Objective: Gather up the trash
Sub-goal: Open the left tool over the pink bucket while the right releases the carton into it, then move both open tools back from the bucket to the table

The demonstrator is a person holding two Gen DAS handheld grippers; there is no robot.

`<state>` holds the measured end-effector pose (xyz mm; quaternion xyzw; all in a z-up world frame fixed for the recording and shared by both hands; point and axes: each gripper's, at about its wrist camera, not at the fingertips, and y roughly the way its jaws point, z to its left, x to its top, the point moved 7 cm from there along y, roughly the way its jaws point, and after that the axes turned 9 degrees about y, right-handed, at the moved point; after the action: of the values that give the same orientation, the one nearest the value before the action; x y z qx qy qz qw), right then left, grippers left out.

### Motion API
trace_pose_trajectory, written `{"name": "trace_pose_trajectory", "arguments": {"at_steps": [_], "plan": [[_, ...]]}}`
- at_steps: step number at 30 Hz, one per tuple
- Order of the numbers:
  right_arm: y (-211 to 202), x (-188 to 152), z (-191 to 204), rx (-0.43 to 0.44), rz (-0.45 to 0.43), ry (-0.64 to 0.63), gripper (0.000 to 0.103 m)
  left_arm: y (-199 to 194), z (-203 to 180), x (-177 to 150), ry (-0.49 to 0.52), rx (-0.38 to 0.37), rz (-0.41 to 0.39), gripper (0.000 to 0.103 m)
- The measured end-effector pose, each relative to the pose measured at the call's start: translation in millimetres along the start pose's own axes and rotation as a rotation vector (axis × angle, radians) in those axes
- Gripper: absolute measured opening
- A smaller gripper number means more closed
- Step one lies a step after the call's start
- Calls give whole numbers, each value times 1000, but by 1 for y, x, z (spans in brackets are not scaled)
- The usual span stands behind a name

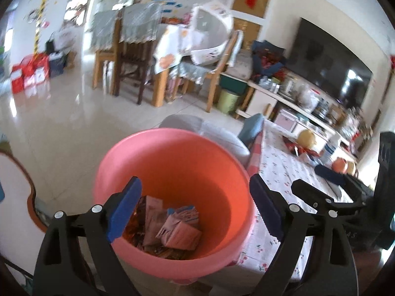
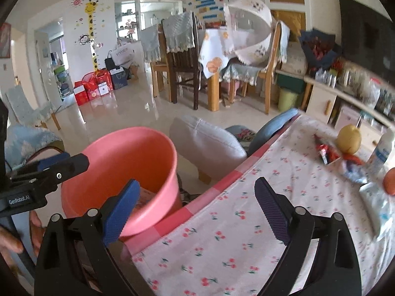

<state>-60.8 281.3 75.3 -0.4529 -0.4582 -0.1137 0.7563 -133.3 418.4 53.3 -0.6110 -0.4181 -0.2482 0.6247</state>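
A pink plastic bin (image 1: 172, 190) stands on the floor beside the table, with crumpled cartons and wrappers (image 1: 172, 227) in its bottom. My left gripper (image 1: 195, 207) is open and empty, held right above the bin's mouth. The bin also shows in the right wrist view (image 2: 123, 162), left of the table edge. My right gripper (image 2: 197, 204) is open and empty over the table's near corner. A red snack wrapper (image 2: 325, 153) and a crumpled clear wrapper (image 2: 355, 172) lie far right on the cherry-print tablecloth (image 2: 246, 222). The right gripper also shows in the left wrist view (image 1: 321, 180).
On the table stand a yellow fruit (image 2: 349, 139), an orange fruit (image 2: 390, 181) and a white bottle (image 2: 381, 151). A grey cushioned stool (image 2: 207, 145) sits behind the bin. Dining chairs and table (image 2: 209, 56) stand further back. A TV cabinet (image 2: 345, 93) runs along the right.
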Motion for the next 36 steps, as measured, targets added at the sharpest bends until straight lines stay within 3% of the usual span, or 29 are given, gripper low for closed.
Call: {"name": "trace_pose_trajectory", "arguments": {"at_steps": [8, 23, 36], "plan": [[-29, -12, -31, -76, -70, -77, 98, -5, -56, 0, 145, -40, -17, 89], [-85, -33, -99, -219, -128, -59, 98, -7, -135, -19, 333, -106, 87, 89], [-113, -44, -143, -279, -133, -37, 98, -14, -180, -14, 389, -144, 92, 89]]}}
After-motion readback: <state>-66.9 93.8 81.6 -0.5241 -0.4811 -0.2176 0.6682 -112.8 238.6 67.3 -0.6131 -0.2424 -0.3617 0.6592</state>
